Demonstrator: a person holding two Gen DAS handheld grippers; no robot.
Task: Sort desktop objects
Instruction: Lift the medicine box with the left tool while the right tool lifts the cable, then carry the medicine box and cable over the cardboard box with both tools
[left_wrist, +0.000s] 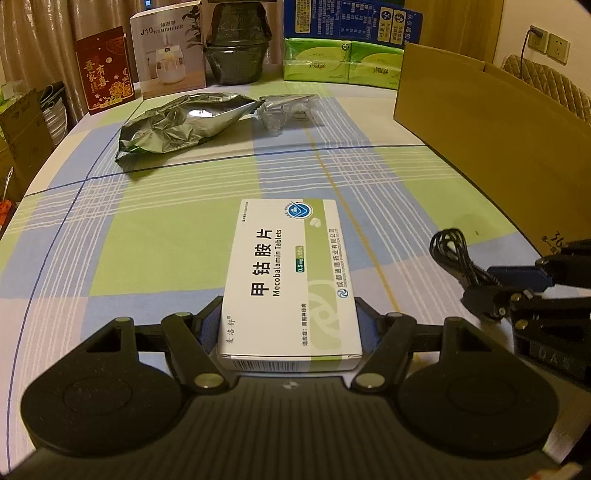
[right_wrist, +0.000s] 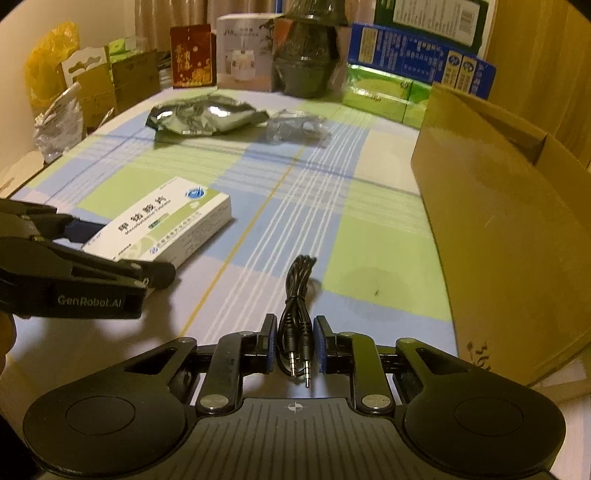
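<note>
On a plaid-covered surface (left_wrist: 147, 240), the left hand-held gripper (left_wrist: 290, 321) clamps its 2 fingers against the sides of a white Mecobalamin tablet box (left_wrist: 288, 273), while just to its right the right hand-held gripper (right_wrist: 295, 339) has closed narrowly around a coiled black audio cable (right_wrist: 297, 295), its 2 plugs pointing back toward the camera. Beyond them lie a crumpled silver foil bag (left_wrist: 184, 122) and a clear plastic packet (left_wrist: 286, 110), with an open cardboard box (left_wrist: 491, 122) standing at the right edge.
</note>
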